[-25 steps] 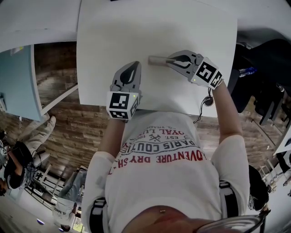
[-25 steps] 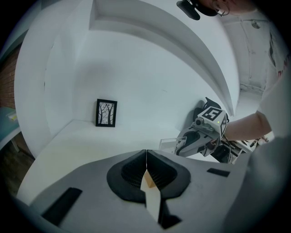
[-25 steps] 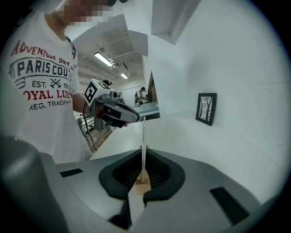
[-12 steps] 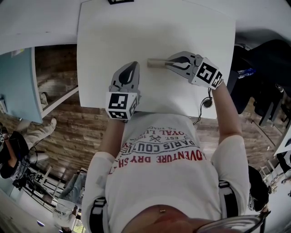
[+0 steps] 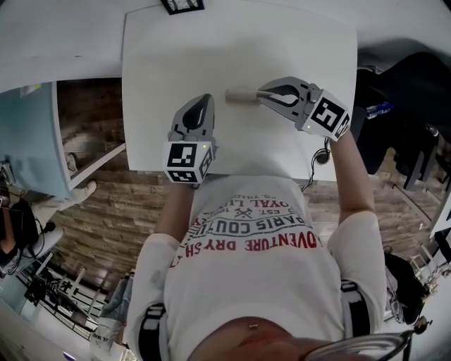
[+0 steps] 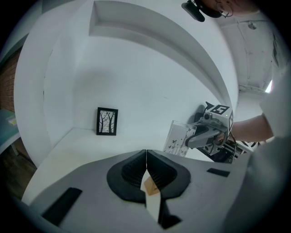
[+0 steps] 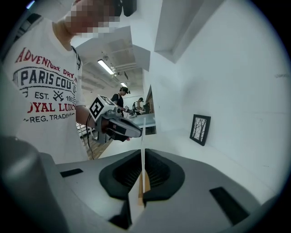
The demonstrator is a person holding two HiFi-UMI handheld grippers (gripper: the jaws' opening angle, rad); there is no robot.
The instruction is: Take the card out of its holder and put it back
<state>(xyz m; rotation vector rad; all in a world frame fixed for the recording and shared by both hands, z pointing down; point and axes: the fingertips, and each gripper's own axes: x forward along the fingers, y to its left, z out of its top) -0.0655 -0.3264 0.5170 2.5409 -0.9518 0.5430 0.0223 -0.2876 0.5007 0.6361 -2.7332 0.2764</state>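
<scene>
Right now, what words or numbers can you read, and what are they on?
"ADVENTURE DRY": T-shirt, top line.
"PARIS COU": T-shirt, cut off.
"EST.": T-shirt.
"OYAL LUX": T-shirt, cut off.
"REG. TRADEM": T-shirt, cut off.
Card: small printed shapes, too small to read any words.
Framed picture: trees, no words.

**White bench, two things on it**

The bench (image 5: 176, 63) is a plain white rectangular top. A small black-framed picture (image 5: 182, 5) of bare trees stands at its far edge, against the wall. Near the middle is the tan card holder (image 5: 239, 96), with the clear printed card (image 6: 178, 139) upright. The two stand well apart.
</scene>
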